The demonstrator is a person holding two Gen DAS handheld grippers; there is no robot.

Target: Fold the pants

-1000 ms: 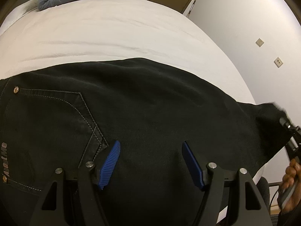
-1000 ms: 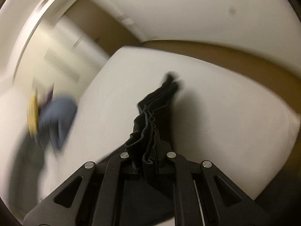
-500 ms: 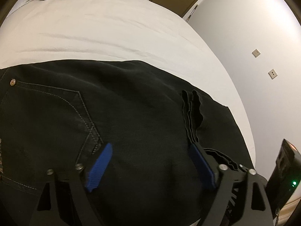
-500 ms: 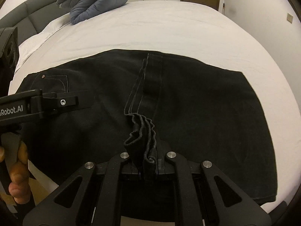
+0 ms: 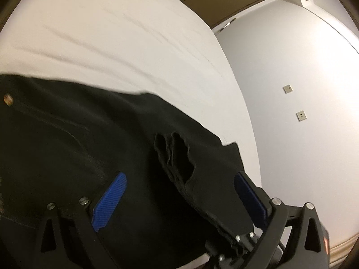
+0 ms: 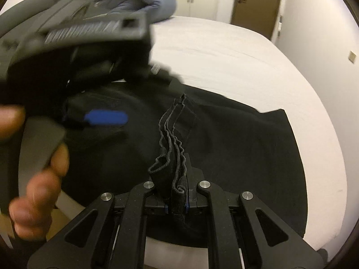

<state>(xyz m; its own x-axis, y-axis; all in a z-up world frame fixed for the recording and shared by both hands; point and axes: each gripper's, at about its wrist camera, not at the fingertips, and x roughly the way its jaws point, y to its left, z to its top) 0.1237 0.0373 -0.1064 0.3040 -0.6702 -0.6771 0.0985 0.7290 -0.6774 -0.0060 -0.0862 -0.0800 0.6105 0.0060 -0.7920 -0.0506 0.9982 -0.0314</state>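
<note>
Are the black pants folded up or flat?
Partly folded: the pants lie doubled on the bed, hems bunched in the right claw.

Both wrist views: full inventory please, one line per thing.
pants: 1, black, spread on the bed, hem end bunched in the right tool
bed sheet: 1, white, under the pants
duvet: 1, grey-blue, bunched at the far end of the bed
headboard: 1, dark grey, padded, far left in the right wrist view
door: 1, brown, beyond the bed
wall plates: 2, beige, on the white wall
left tool: 1, black with blue pads, open above the pants
right tool: 1, black, shut on the bunched hem
left hand: 1, blurred, on the left tool's handle
</note>
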